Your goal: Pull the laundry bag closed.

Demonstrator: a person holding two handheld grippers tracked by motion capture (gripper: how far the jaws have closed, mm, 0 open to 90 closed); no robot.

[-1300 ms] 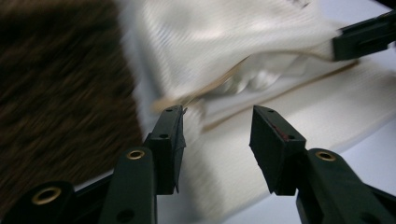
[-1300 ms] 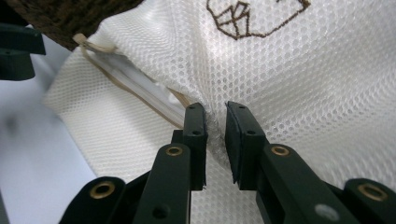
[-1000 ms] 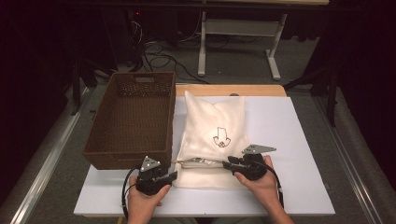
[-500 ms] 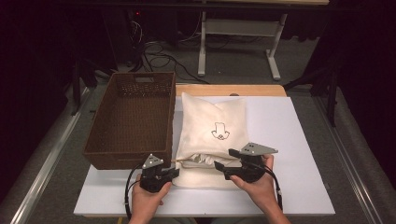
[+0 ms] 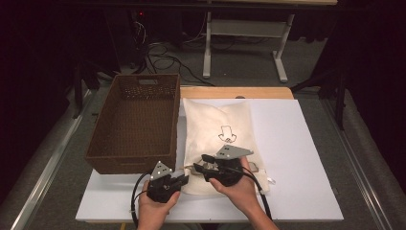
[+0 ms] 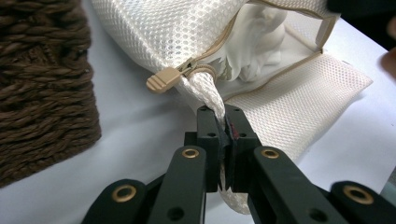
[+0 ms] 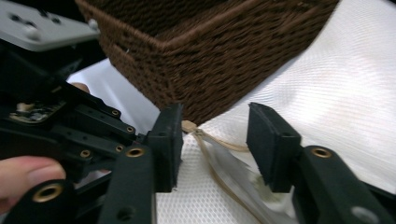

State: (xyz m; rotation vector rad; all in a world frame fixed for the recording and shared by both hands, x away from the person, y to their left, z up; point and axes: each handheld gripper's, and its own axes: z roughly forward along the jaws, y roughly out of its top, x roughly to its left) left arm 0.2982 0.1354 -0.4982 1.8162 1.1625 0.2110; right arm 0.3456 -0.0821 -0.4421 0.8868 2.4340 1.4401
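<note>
— See the left gripper [image 6: 223, 128]? Its jaws are pressed tight on the white cord loop [image 6: 208, 93] at the corner of the mesh bag [image 5: 218, 127], right by the tan zipper pull [image 6: 162, 80].

— And the right gripper [image 7: 214, 147]?

— Spread, nothing between its pads. It has just been closing in a little, with the tan zipper line [image 7: 210, 161] lying under the gap. The bag sits flat on the white table [image 5: 306, 158] ahead of both grippers, and the brown wicker basket [image 5: 136, 122] is beside it, off the left gripper's outer side.

— That bag looks flimsy.

— Soft and light, I'd say. The mesh will bunch and slide on the table if pulled from one spot. The cord is a good anchor; it's braided and won't slip easily.

— Where should the right one bite?

— Probably the stiffer zipper hem at the open mouth, just ahead of its jaws. White cloth [image 6: 257, 44] shows inside the opening, limp too.
</note>
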